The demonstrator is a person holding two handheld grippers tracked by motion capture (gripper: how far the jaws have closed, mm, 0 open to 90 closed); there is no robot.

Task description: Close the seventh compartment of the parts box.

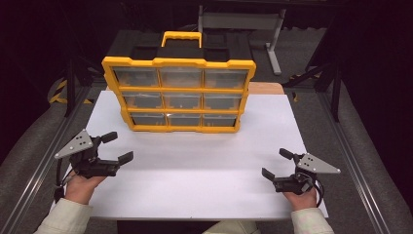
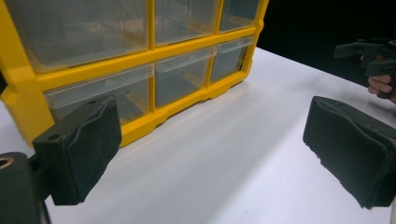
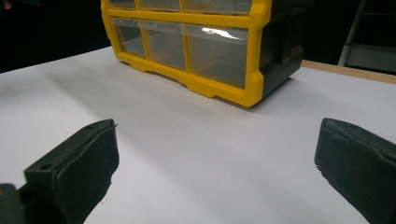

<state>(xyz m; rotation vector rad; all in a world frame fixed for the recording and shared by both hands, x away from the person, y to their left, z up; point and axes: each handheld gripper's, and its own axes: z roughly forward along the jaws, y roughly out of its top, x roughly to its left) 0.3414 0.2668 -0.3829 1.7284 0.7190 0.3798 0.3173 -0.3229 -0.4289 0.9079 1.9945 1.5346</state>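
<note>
While both hands rest at the near edge of the white counter, the left tool and the right tool each have the jaws spread wide and hold nothing, touching no object. Between them and the yellow drawer organizer the counter surface lies bare. The organizer stands upright at the far side of the counter, well apart from both tools, its nine clear drawers facing the person, a yellow handle on top. Behind the organizer stands a grey metal frame.
</note>
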